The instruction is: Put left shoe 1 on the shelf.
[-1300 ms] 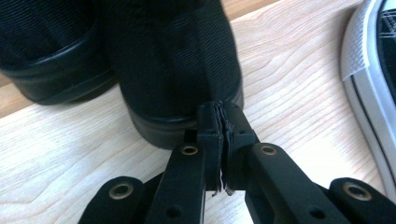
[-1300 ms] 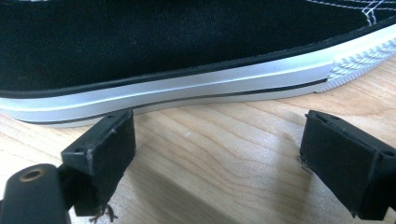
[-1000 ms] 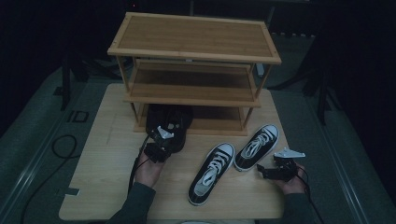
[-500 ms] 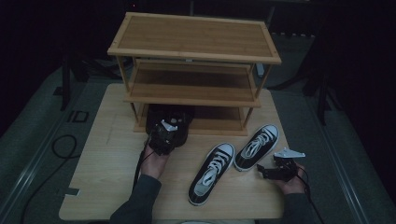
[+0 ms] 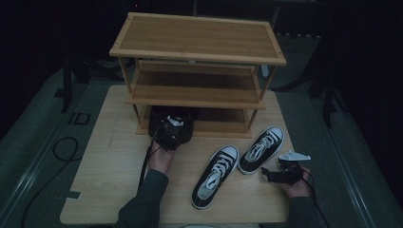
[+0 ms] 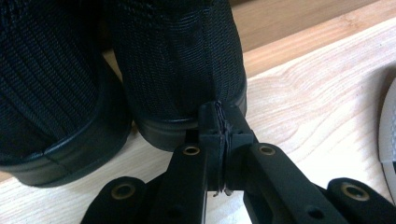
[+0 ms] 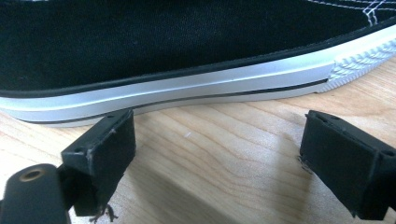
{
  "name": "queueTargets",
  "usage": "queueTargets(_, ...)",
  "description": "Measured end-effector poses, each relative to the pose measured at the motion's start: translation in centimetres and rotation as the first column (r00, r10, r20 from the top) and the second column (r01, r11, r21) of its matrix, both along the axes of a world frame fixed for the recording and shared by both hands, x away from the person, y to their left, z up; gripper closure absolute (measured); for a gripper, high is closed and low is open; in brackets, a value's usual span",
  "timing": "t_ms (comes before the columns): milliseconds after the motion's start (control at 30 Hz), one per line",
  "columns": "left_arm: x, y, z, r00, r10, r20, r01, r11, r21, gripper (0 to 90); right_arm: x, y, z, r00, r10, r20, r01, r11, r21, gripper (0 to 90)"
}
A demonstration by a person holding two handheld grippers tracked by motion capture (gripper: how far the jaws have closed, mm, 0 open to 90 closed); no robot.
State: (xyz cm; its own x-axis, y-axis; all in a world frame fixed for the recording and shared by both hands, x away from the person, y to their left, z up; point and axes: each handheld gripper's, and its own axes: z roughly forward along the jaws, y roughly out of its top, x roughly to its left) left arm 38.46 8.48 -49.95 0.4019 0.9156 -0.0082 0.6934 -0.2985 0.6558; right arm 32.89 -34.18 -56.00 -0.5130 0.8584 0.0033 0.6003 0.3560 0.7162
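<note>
Pushing black shoes (image 6: 173, 60) onto the rack's bottom shelf (image 5: 223, 126), left claw (image 6: 218, 122) closed empty against one heel (nudging). Right claw (image 7: 219, 154) waits open beside a sneaker (image 7: 187, 56).

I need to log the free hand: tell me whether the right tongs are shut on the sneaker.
No. In the right gripper view the right tongs stand wide open on bare wood, short of the sneaker.

Dim room, grey floor (image 5: 43, 142), pale wooden table (image 5: 109, 190).
</note>
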Motion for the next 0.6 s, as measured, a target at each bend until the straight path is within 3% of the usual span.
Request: queueTargets(600,1.7,-0.3,-0.2,0.9999,0.009,-0.009,-0.008,1.0,0.002,88.6,0.0,0.0,0.0,1.0,0.001,0.001,-0.001,1.0,-0.001,10.3)
